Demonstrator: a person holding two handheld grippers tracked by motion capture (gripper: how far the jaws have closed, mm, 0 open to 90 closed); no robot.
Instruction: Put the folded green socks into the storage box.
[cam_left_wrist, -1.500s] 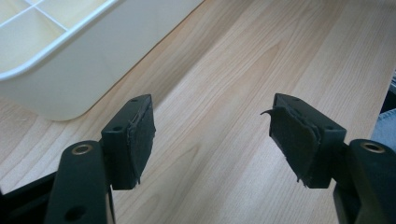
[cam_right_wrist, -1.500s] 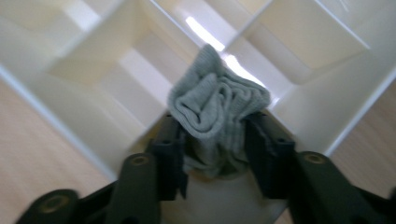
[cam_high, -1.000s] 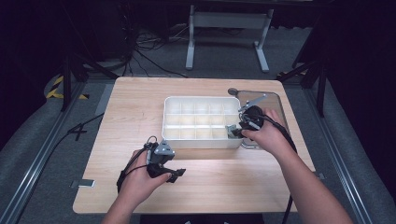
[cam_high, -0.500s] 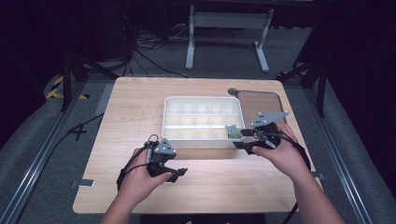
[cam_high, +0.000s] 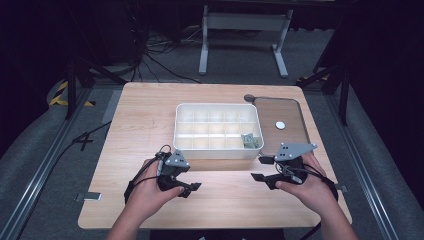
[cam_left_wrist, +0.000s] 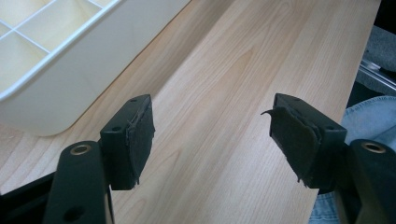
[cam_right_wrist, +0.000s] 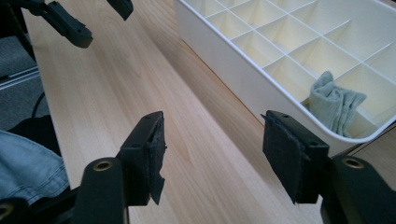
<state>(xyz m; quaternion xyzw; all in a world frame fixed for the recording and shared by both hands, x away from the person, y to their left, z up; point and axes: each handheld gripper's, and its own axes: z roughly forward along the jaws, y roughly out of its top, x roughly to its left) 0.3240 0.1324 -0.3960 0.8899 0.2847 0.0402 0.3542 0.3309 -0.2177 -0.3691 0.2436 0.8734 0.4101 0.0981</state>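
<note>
A white compartment tray (cam_high: 185, 131) stands in the middle of the wooden table. A small grey-green folded cloth (cam_high: 249, 140) lies in its front right compartment, also seen in the right gripper view (cam_right_wrist: 336, 105). My right gripper (cam_high: 259, 168) is held just in front of the tray's right corner, open and holding nothing (cam_right_wrist: 212, 144). My left gripper (cam_high: 191, 189) hovers over the table in front of the tray's left half, open with bare wood between its pads (cam_left_wrist: 210, 135). The tray's rounded corner (cam_left_wrist: 56, 93) shows to its upper left.
A brown flat tray (cam_high: 292, 131) lies to the right of the white one, with a small white disc (cam_high: 280, 125) on it. The table's front edge runs just below both hands. Bare wood lies between the two grippers. The other gripper (cam_right_wrist: 70, 23) appears far off.
My right gripper has drawn back from the tray's front right compartment toward the table's front, leaving the cloth in the compartment. The left gripper has hardly moved.
</note>
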